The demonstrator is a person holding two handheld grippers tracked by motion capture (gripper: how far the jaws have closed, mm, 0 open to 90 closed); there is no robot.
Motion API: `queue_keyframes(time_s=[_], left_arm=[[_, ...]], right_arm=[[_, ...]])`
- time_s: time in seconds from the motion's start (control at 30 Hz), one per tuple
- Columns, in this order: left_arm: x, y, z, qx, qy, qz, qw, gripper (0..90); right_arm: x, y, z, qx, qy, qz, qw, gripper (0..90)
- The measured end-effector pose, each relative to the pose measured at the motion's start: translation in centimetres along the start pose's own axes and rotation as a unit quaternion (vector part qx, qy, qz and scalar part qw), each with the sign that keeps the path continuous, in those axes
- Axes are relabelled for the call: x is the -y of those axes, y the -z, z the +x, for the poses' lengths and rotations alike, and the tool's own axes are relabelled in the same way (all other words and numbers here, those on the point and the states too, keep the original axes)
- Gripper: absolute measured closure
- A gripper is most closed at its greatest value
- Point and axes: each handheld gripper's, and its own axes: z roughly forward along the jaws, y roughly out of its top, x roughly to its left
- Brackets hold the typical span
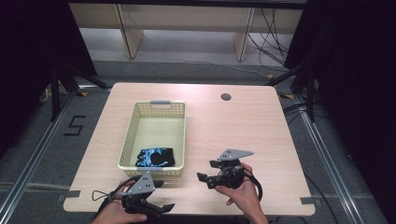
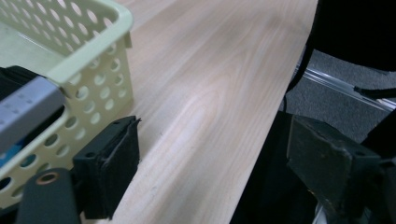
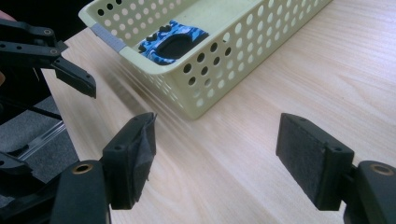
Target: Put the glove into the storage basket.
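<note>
While apart, grippers (image 1: 161, 196) near table edge (image 1: 187, 211).

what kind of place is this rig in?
Probably a lab recording booth, not a home: a bare wooden table on a metal frame, black curtains on both sides, loose cables on the floor, and a taped number mark.

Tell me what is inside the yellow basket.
The yellow basket holds one black-and-blue patterned item at its near end; the rest of its floor is bare. Whatever lies beneath that item is covered, and the near wall hides its lower edge.
</note>
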Motion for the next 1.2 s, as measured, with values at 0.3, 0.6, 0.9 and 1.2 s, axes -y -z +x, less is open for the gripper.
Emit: queue_keyframes(time_s=[0.3,0.6,0.9,1.2], left_arm=[[0.6,-0.2,0.1,0.001,-0.007,0.002,1.0000,15.1],[1.1,-0.1,0.4,-0.009,-0.003,0.012,0.9999,15.1],[1.5,-0.1,0.6,-0.013,-0.008,0.015,0.9998,15.1],[2.1,-0.1,0.7,-0.013,-0.024,0.036,0.9990,15.1]], right_arm=[[1.0,0.5,0.0,-0.009,-0.018,0.008,0.9998,25.7],[2.1,1.1,0.0,-0.009,-0.024,0.007,0.9996,25.2],[3.2,1.3,0.3,-0.003,-0.022,0.013,0.9997,20.2],[4.2,1.5,0.7,-0.009,-0.011,0.016,0.9998,16.5]])
